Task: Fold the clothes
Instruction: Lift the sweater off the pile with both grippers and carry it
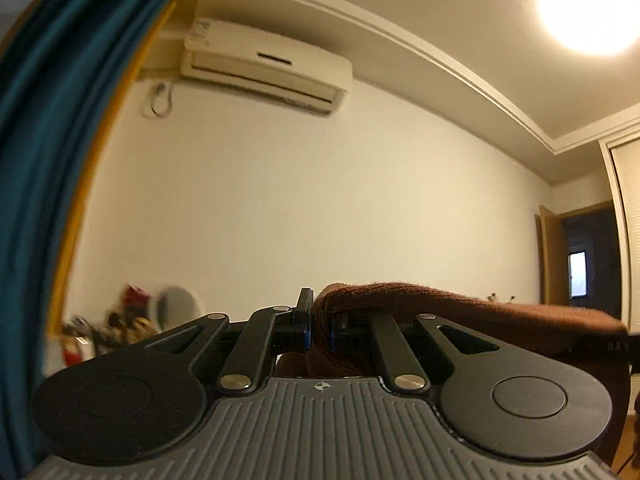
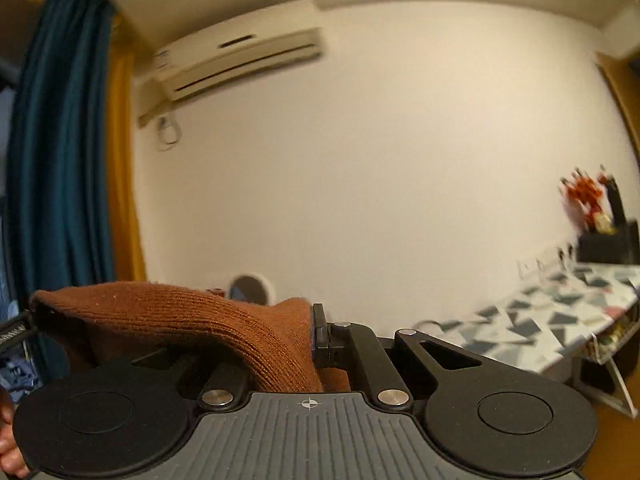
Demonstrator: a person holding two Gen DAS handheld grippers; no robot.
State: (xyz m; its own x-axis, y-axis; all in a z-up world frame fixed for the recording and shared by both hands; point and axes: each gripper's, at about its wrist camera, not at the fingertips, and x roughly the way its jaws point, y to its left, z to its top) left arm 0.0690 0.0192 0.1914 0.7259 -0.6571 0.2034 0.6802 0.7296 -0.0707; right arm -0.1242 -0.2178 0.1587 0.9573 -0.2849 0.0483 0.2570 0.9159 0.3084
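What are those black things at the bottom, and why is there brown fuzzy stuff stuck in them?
Those black things are grabbers with two fingers, held one in each hand by a person. A camera sits on each, looking forward. One picture comes from the left gripper, the other from the right gripper. The fuzzy stuff is a brown knitted garment, pinched by both and lifted up between them. That is why you see the wall, an air conditioner and a blue curtain. A patterned table stands at the right.

Open air ahead; curtain (image 1: pixel 48 160) close at left.
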